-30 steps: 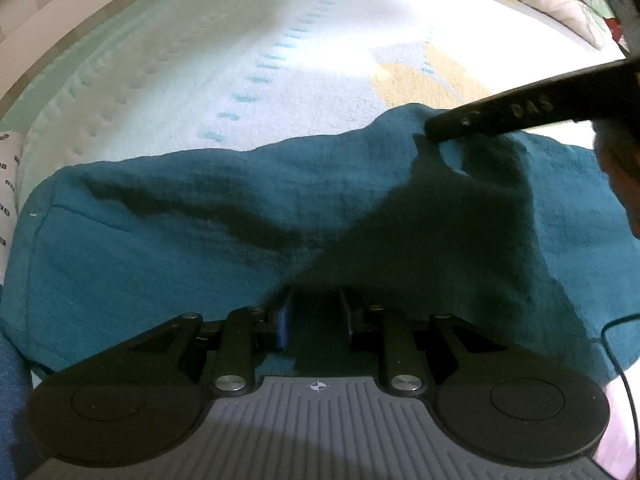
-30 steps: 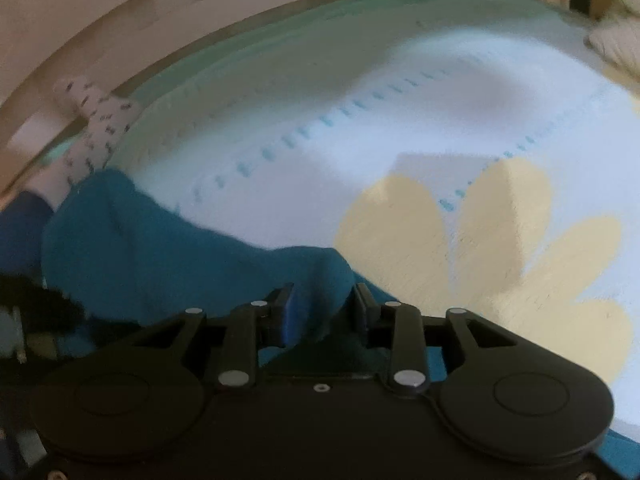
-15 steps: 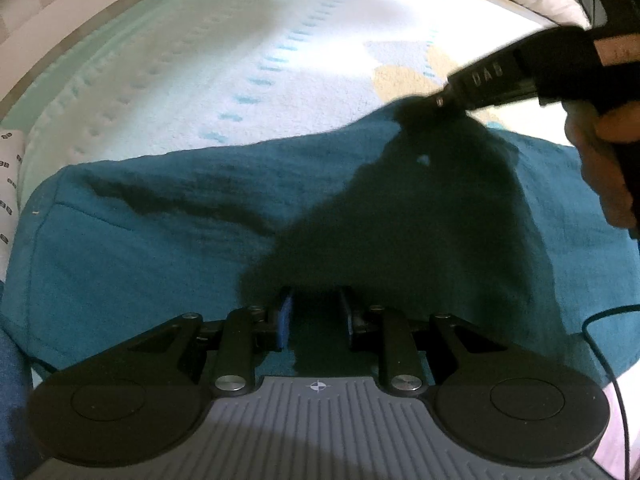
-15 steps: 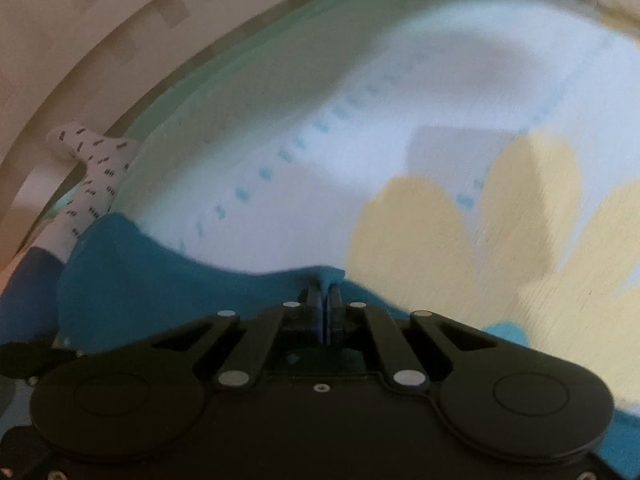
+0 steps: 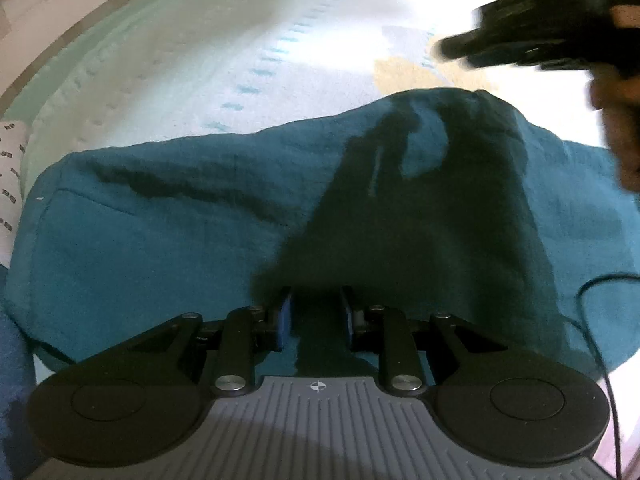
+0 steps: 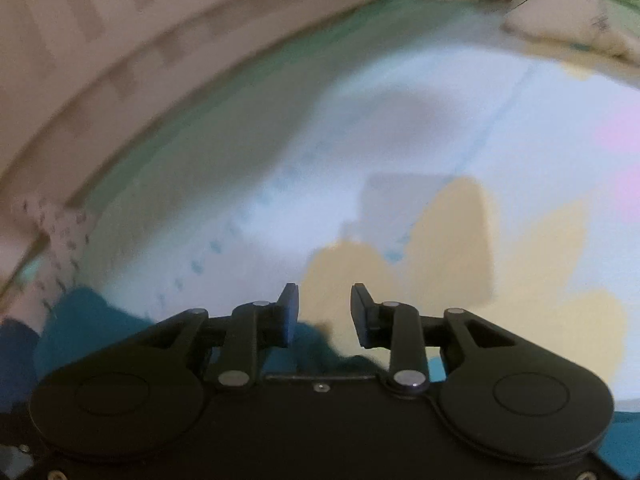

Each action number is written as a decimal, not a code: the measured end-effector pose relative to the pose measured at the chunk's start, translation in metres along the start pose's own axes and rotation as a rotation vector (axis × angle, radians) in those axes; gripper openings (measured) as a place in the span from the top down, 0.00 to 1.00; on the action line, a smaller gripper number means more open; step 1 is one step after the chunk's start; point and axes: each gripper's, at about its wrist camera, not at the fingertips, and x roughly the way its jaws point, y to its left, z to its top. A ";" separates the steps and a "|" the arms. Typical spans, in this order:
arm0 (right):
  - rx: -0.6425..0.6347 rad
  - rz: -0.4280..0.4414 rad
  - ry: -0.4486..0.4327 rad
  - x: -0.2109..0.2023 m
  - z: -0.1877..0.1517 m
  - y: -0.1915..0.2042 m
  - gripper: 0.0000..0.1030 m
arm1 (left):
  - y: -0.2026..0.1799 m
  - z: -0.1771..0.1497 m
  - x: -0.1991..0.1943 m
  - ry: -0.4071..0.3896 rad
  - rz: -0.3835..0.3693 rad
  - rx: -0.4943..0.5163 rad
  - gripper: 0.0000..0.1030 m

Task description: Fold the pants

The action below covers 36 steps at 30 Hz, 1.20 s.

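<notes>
Teal pants (image 5: 180,240) lie folded, slightly rumpled, flat across the pale bedspread

Bedspread (image 5: 248,48) beyond pants (image 5: 168,232) bare; pillow (image 6: 568,20) blocks far corner.

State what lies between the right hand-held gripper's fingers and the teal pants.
Nothing: in the right wrist view the right hand-held gripper, just opened, is clear of the teal pants.

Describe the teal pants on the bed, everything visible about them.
The teal pants look like soft, slightly crinkled woven cloth, lying folded in a broad band across the pale quilt, with a seam near their left end. The left gripper stands over their near edge, casting shadow. The right gripper, jaws just opened, is lifted clear with nothing between them.
</notes>
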 end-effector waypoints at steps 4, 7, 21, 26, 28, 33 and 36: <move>0.071 -0.104 -0.007 -0.052 -0.012 -0.048 0.60 | -0.008 -0.002 0.000 -0.014 0.033 0.013 0.77; 0.128 -0.240 0.001 -0.093 -0.032 -0.095 0.60 | -0.013 -0.002 0.002 -0.023 0.050 0.005 0.77; 0.419 -0.732 0.036 -0.263 -0.118 -0.307 0.47 | -0.030 -0.006 0.003 -0.017 0.121 -0.021 0.77; 0.486 -0.706 0.098 -0.270 -0.142 -0.322 0.47 | -0.032 0.000 0.004 0.006 0.131 -0.028 0.78; 0.492 -0.673 0.101 -0.274 -0.149 -0.319 0.47 | -0.031 0.002 0.003 0.013 0.125 -0.035 0.78; 0.495 -0.654 0.150 -0.282 -0.168 -0.320 0.48 | -0.024 0.008 -0.004 0.019 0.066 -0.082 0.78; 0.532 -0.633 0.157 -0.283 -0.179 -0.319 0.51 | -0.033 0.013 -0.021 -0.020 -0.010 -0.097 0.78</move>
